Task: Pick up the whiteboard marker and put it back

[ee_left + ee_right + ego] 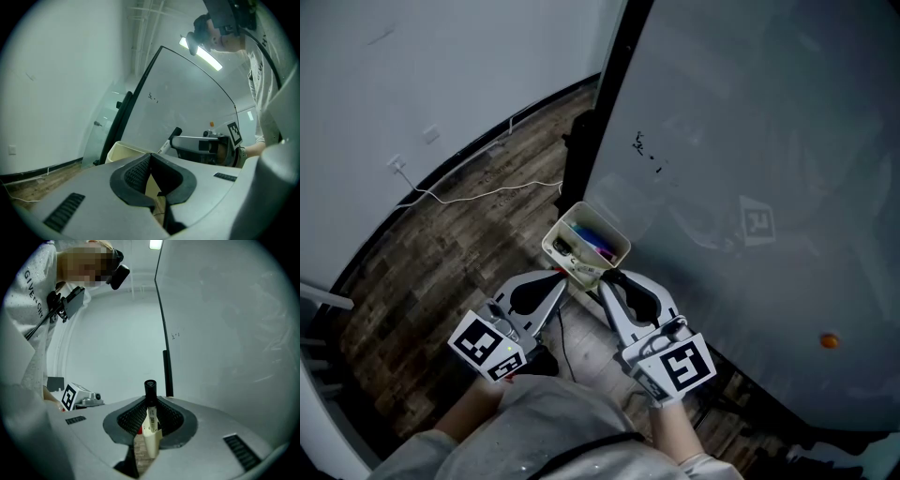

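Observation:
A whiteboard marker (pixel 150 405) with a white body and a black cap stands upright between the pads of my right gripper (pixel 151 401), which is shut on it. In the left gripper view the marker (pixel 169 139) sticks out of the right gripper (pixel 201 143) at a slant. A cream pen box (pixel 619 246) hangs on the whiteboard (pixel 769 141) and holds several coloured markers. Both grippers sit just below the box: the right gripper (pixel 605 278) at its lower edge, the left gripper (pixel 563 277) at its lower left corner. The left gripper (pixel 151 158) has its jaws closed tip to tip, and I see nothing between them.
The whiteboard leans at the right and carries a few small ink marks (pixel 645 150) and an orange magnet (pixel 830 341). Its black frame (pixel 591 141) runs down to a wooden floor (pixel 469 244). A white cable (pixel 487 194) lies along the wall.

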Action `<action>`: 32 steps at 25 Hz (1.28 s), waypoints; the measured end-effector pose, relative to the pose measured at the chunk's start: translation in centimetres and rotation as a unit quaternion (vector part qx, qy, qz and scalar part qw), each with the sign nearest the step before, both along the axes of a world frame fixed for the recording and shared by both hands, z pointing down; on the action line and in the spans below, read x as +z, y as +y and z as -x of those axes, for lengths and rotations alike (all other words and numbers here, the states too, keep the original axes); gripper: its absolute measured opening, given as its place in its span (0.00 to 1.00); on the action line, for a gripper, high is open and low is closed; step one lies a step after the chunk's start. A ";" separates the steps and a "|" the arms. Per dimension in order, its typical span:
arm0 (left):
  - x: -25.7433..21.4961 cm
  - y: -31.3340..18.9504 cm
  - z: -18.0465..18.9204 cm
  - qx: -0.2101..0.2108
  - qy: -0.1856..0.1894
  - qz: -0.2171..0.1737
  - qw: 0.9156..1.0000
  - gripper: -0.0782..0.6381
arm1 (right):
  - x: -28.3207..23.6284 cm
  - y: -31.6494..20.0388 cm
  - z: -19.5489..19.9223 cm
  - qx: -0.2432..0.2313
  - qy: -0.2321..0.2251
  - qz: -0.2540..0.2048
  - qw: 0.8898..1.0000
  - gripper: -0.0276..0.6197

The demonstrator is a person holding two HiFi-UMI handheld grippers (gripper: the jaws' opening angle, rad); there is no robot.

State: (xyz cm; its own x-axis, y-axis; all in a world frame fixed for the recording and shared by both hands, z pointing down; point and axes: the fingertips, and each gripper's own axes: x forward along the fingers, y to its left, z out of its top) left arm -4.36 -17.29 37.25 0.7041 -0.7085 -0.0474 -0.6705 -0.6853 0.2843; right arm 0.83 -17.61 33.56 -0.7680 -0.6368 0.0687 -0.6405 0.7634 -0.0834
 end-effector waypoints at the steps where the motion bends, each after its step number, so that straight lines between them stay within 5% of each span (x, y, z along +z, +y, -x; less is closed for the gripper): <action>1: -0.1 -0.1 0.0 0.001 0.000 -0.001 1.000 0.13 | 0.1 -0.1 -0.2 0.003 0.004 0.003 1.000 0.16; 32: -2.1 -1.3 2.9 0.057 -0.011 -0.031 0.998 0.13 | -1.3 -0.6 1.1 0.026 -0.007 0.011 1.000 0.16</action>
